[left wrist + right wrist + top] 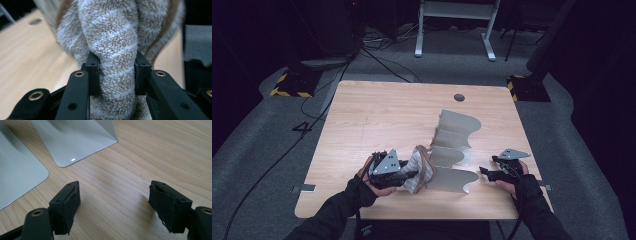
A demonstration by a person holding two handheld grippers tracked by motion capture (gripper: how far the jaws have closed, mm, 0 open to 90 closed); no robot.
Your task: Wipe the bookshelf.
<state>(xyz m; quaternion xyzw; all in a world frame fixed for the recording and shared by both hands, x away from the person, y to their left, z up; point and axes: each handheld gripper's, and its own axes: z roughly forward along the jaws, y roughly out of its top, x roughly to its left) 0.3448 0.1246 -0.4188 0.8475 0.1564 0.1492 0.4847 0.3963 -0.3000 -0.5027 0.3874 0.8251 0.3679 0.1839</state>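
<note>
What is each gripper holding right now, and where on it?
The left gripper is shut on a bunched fold of the towel, beside the rack. The right gripper is open over the table and holds nothing.

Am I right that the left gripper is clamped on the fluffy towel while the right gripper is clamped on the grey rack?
Not quite. The left gripper is clamped on the towel, but the right gripper holds nothing: the right gripper view shows its jaws open over bare table, apart from the grey rack.
</note>
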